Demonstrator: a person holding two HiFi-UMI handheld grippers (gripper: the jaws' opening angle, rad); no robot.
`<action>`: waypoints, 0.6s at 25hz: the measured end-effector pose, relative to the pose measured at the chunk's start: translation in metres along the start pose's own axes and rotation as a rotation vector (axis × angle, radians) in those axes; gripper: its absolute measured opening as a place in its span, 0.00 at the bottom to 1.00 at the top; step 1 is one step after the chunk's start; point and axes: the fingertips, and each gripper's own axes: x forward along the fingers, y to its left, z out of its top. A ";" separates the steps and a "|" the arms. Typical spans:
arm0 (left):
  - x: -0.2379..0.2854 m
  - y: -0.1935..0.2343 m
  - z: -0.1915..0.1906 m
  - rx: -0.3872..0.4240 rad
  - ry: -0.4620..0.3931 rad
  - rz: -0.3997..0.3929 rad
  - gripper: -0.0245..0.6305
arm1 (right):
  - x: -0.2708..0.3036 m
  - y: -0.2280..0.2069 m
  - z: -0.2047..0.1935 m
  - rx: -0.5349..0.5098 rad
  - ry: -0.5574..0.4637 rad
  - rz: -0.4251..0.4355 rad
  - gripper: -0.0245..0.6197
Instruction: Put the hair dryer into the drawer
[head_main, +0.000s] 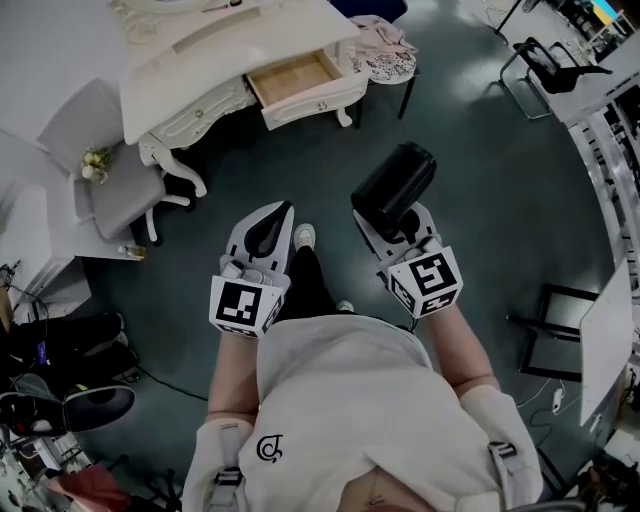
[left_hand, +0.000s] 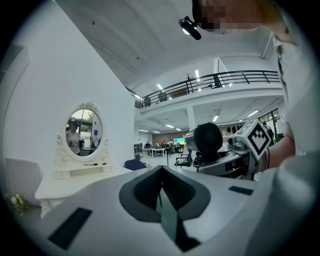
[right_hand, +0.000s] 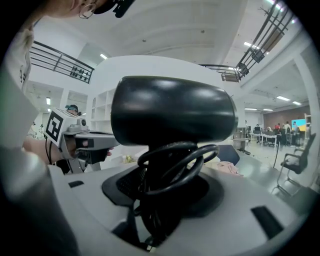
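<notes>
Hair dryer outside open drawer

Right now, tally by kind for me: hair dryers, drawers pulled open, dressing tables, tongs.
Hair dryer: 1, gripped in the right tongs
Open drawer: 1
Dressing table: 1
Tongs: 2, left tongs shut with nothing in them, right tongs shut on the dryer
Total: 5

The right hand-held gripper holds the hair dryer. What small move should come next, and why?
Probably carry the hair dryer forward toward the drawer. The right hand-held gripper is shut on its handle, and the drawer stands open and looks empty, but it lies well ahead, so nothing can be released yet.
</notes>
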 end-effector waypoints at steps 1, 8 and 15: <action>0.009 0.010 -0.003 -0.009 0.000 -0.002 0.06 | 0.010 -0.004 0.000 0.001 0.003 -0.002 0.37; 0.090 0.077 0.000 -0.036 -0.013 -0.049 0.06 | 0.092 -0.049 0.014 -0.015 0.028 -0.018 0.37; 0.177 0.172 0.018 -0.021 -0.026 -0.091 0.06 | 0.207 -0.098 0.041 -0.025 0.054 -0.045 0.37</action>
